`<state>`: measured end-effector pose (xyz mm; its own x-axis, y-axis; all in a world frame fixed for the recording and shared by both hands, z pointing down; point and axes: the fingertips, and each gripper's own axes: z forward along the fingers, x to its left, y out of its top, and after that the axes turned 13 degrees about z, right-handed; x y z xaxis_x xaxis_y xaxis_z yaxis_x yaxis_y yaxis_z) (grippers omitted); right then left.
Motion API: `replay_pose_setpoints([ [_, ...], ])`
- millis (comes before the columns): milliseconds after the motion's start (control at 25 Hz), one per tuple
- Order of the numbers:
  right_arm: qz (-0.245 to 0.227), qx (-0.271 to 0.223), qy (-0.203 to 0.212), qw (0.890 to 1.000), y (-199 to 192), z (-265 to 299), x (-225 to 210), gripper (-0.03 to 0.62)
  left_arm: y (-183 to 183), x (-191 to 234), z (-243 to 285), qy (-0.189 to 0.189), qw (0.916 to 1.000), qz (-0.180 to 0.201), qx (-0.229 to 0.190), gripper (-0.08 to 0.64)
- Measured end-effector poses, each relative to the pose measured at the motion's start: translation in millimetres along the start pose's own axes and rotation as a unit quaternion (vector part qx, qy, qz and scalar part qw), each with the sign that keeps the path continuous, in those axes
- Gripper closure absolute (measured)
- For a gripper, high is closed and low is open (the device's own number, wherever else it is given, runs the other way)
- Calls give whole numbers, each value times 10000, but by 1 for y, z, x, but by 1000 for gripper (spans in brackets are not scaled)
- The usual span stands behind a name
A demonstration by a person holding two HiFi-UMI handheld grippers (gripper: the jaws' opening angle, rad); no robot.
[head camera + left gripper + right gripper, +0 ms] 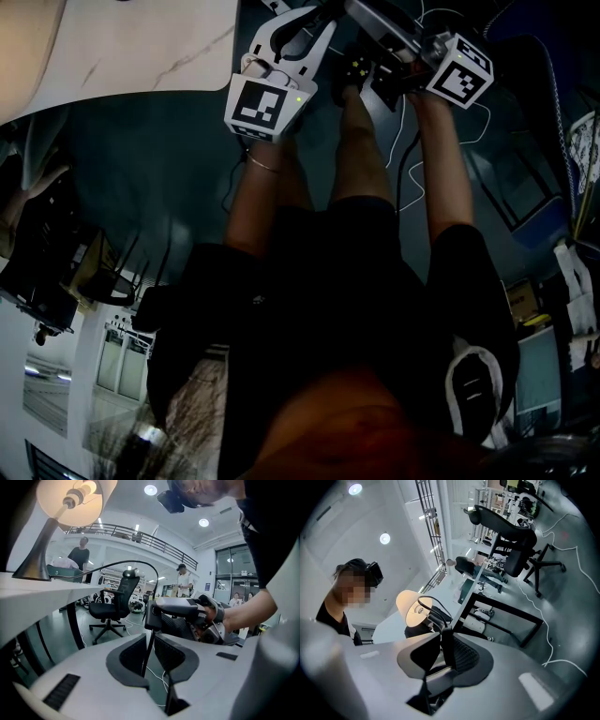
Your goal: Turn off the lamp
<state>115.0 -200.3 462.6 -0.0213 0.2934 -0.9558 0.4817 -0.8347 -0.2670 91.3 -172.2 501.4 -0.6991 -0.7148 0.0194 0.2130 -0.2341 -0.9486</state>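
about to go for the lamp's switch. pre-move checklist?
1. Lamp lit, turn-off not yet done: ok to proceed.
2. Inline switch between the right gripper jaws: ok, gripped.
3. Left gripper steadying the power cord beside the switch: ok, jaws look closed on it.
4. Which way the switch's button faces, and its position: cannot tell.
5. Slack in the cord up to the lamp: ok, it arcs loosely.
6. Lamp standing on the white table: ok.
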Motion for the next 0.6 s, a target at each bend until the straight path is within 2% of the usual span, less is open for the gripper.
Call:
replay_pose_setpoints([
  [240, 146, -38, 181, 9997, 0, 1, 3, 514, 6, -5, -1, -18, 9992, 396, 64, 545],
  [600, 100, -138, 239, 9996, 1, -1, 5, 512, 10, -11, -3, -91, 9990, 430, 9, 546],
])
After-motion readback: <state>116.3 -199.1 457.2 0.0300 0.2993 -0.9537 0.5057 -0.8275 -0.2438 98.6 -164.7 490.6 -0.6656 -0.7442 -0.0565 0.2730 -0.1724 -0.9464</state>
